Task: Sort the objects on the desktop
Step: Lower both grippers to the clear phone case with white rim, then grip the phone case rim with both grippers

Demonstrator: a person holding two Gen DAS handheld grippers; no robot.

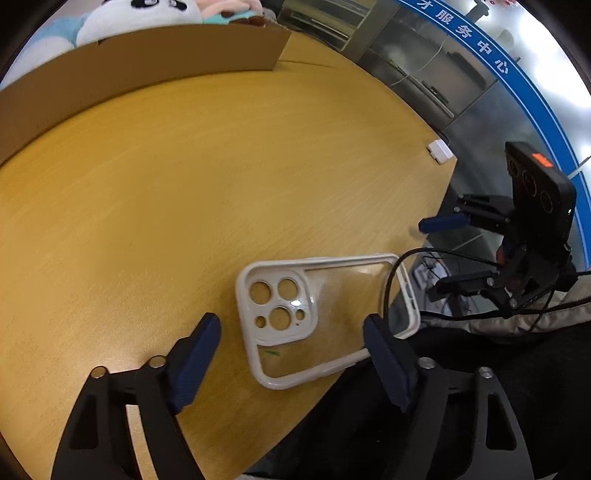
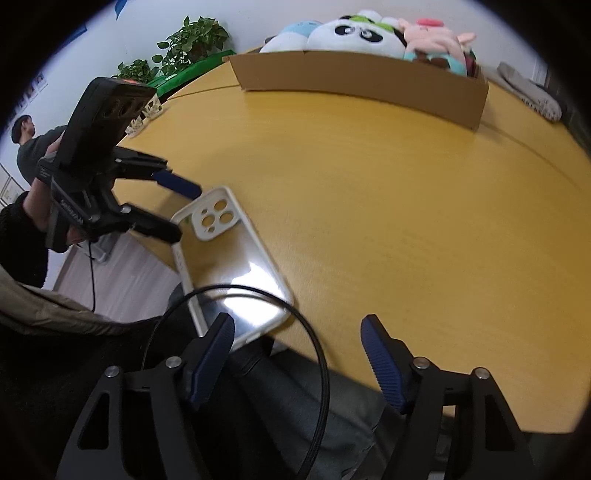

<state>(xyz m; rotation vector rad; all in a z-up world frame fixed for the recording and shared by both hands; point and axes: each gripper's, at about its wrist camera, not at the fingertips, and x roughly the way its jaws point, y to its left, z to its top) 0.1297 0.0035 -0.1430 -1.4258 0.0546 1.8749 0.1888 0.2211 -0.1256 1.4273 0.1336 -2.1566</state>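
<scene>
A clear phone case [image 1: 325,317] with a white rim lies flat at the near edge of the yellow wooden table [image 1: 184,184], one end hanging over the edge. My left gripper [image 1: 291,332] is open, its blue pads on either side of the case, just above it. In the right wrist view the case [image 2: 229,258] lies ahead to the left, and the left gripper [image 2: 181,210] hovers at its camera end. My right gripper [image 2: 297,332] is open and empty, off the table's near edge beside the case. It also shows in the left wrist view [image 1: 432,254].
A brown cardboard box [image 2: 362,81] with plush toys [image 2: 369,33] behind it stands at the far side of the table. A small white block [image 1: 439,149] sits at the table's right edge. A black cable [image 2: 321,350] loops before the right gripper. A person [image 2: 26,144] stands far left.
</scene>
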